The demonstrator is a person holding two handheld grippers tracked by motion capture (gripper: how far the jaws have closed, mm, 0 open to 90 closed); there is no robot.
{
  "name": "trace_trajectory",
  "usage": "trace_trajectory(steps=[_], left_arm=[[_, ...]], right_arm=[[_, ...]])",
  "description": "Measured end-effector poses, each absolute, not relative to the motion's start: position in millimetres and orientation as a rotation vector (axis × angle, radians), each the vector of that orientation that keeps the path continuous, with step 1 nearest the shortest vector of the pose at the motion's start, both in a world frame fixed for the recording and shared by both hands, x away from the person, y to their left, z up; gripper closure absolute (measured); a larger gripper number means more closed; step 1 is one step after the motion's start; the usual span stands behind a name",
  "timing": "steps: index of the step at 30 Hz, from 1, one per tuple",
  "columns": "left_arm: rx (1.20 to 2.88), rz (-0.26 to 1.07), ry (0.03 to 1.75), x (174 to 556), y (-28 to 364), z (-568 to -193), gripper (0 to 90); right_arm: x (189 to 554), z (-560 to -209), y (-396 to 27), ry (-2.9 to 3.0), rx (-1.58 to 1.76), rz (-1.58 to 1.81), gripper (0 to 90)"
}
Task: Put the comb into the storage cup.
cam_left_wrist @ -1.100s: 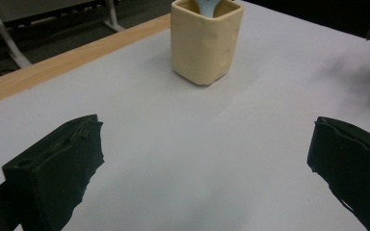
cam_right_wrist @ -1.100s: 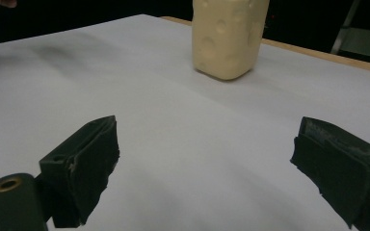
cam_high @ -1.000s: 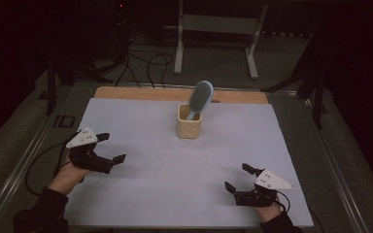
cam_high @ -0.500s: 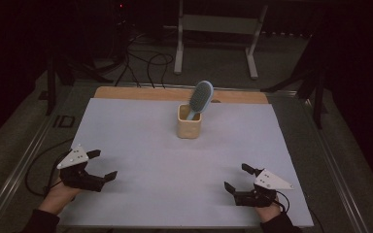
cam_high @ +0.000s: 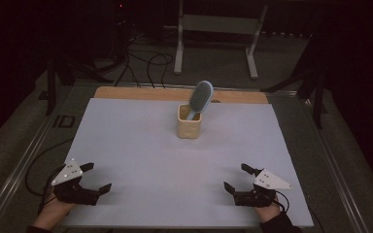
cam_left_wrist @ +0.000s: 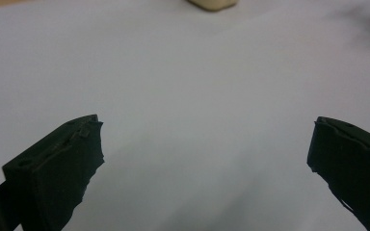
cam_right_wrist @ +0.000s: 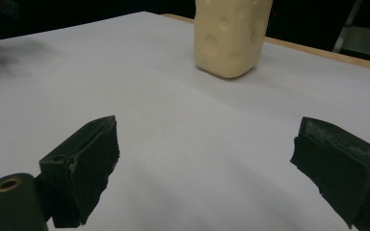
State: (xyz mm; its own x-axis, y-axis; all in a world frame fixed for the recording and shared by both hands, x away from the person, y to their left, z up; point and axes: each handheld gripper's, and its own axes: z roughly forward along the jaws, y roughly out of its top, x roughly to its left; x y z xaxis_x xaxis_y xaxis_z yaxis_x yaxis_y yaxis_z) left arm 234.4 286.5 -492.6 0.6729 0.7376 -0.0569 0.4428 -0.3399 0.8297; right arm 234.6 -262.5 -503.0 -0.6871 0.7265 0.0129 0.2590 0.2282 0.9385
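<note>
Near the front edge of the white sheet [cam_high: 141, 145], the left gripper [cam_high: 96, 177] and right gripper [cam_high: 235, 178] rest wide open, holding nothing, apparently parked. Toward the back edge, centred, the brush [cam_high: 200, 98] stands head-up, propped inside the cup [cam_high: 189, 127].

Left gripper [cam_left_wrist: 204, 144] low over the white sheet [cam_left_wrist: 197, 86], jaws spread wide and empty; cream holder [cam_left_wrist: 213, 4] peeks in at twelve o'clock.
</note>
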Motion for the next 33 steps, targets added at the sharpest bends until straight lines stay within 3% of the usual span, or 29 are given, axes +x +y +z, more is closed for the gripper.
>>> trace_trajectory(steps=[14, 33], left_arm=[[1.986, 0.428, 1.003, 211.6, 295.7, -508.6, 0.0], [1.957, 0.431, 1.014, 216.8, 292.1, -513.6, 0.0]], right_arm=[[235.7, -504.5, -261.6, 2.087, 0.898, 1.45, 8.5], [236.9, -506.1, -259.9, 2.104, 0.885, 1.448, 8.5]])
